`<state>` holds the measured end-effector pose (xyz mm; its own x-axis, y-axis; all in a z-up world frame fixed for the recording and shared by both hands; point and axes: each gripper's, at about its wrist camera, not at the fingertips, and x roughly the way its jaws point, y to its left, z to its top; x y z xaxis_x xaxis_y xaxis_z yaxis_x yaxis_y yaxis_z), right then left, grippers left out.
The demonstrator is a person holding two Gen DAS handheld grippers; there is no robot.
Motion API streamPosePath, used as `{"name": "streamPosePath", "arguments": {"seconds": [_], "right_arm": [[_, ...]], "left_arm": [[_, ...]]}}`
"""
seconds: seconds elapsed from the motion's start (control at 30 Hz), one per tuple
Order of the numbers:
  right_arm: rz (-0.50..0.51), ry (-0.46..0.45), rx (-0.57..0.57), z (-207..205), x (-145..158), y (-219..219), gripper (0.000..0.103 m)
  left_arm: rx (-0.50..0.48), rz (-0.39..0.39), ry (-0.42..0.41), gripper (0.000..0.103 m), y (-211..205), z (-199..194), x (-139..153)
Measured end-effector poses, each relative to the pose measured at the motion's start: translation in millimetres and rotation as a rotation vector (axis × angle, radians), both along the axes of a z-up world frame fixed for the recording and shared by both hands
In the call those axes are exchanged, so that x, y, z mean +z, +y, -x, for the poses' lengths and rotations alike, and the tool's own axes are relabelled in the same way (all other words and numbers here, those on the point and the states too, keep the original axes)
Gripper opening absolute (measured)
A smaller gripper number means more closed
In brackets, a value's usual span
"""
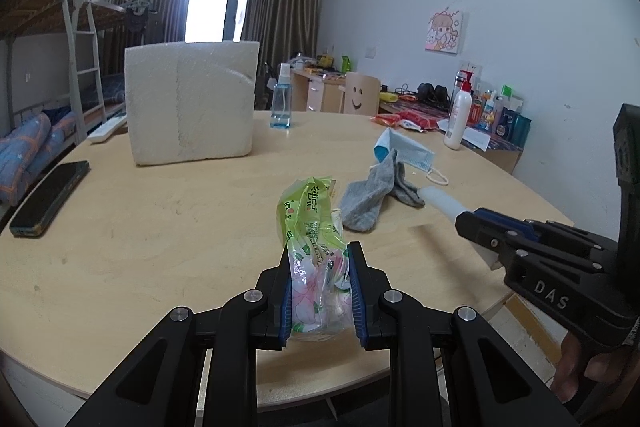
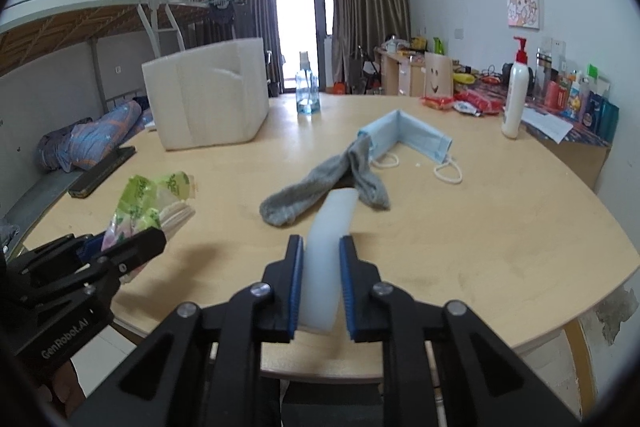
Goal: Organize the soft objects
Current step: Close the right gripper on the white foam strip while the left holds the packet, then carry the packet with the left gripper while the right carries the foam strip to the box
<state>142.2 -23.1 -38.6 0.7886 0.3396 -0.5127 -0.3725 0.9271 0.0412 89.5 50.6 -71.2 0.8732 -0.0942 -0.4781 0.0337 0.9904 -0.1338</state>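
Soft objects are lying and hanging in two groups. Left gripper (image 1: 319,291) is clamping a crinkly tissue pack (image 1: 310,227), jaws pressing its rear end, the rest jutting forward over the desk (image 1: 160,219). Pack is looking light and squashy; film wrapper is likely slippery, so gripping across the middle seems safer than at the tail. Right gripper (image 2: 319,287) is pinching a white foam strip (image 2: 330,239) between its blue pads, jaws clenched on it; the strip is reaching forward, and its far tip is overlapping the grey sock (image 2: 316,183). Strip is appearing pliable and light. Sock is lying limp on the desk, one end touching the blue face mask (image 2: 408,137). White foam box (image 1: 192,103) is standing well beyond both.
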Motion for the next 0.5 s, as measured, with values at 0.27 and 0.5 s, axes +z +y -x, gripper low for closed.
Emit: {"name": "streamPosePath", "arguments": {"seconds": [0.27,0.5], "right_arm": [[-0.033,-0.092,0.014,5,28,-4,0.021],[-0.072,-0.177,0.029,5,58,-8,0.021]], "left_arm": [[0.039,-0.031,-0.076,0.025,-4,2,29],[0.085,-0.073,-0.179,0.025,-2,7,68]]}}
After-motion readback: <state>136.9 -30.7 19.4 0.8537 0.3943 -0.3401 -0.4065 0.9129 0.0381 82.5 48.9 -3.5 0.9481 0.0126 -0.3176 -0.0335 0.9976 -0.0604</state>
